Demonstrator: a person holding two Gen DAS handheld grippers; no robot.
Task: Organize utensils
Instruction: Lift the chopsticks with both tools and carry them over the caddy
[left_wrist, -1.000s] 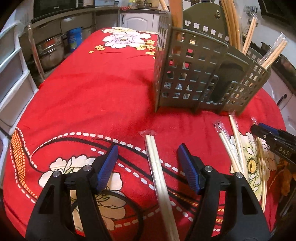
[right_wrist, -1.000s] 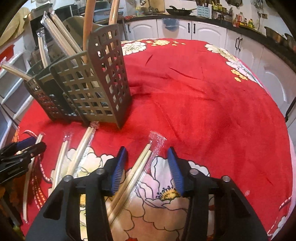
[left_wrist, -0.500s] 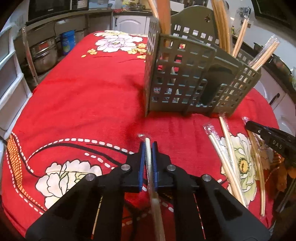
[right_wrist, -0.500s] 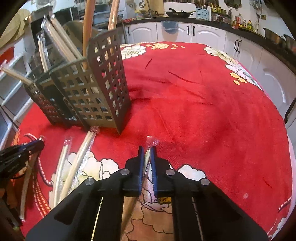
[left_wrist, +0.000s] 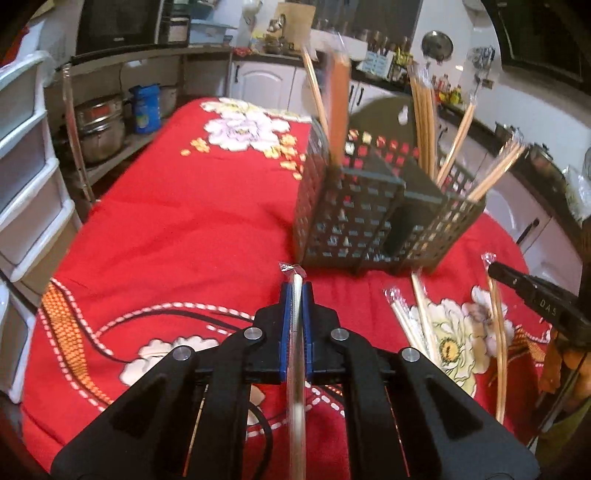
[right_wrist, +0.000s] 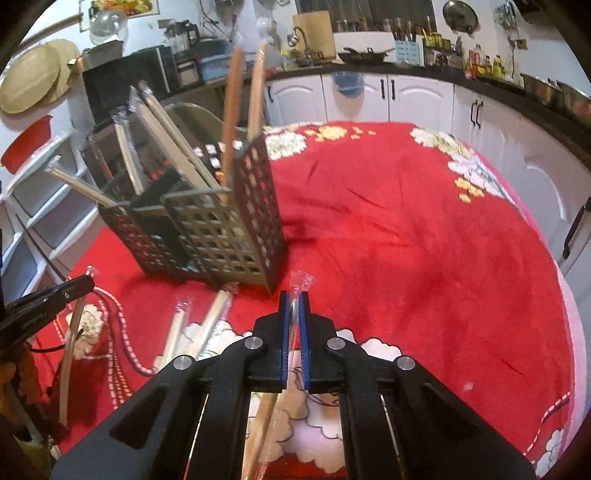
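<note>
I have one plastic-wrapped pair of pale wooden chopsticks (left_wrist: 295, 314) pinched flat between the blue pads of the left gripper (left_wrist: 295, 295), wrapper tip poking out ahead of the fingers. The right gripper (right_wrist: 294, 306) is likewise clamped on a second clear-sleeved chopstick pair (right_wrist: 295, 317), whose long tail hangs down and back beneath the jaws.

Ahead of both grippers stands the dark grey perforated plastic utensil caddy (left_wrist: 369, 218), already holding upright chopsticks and a wooden handle. More wrapped pairs (left_wrist: 424, 325) lie on the red floral tablecloth (left_wrist: 177, 221), to the right of the left gripper.

Risks, as I judge them:
- Slick sleeve may slide between the pads; both grips sit near one end, so the long tail could swing.
- A trailing end might snag the caddy's lattice wall or knock the standing sticks.
- The light caddy could tip if nudged.
- The two grippers converge on one target and may collide.
</note>
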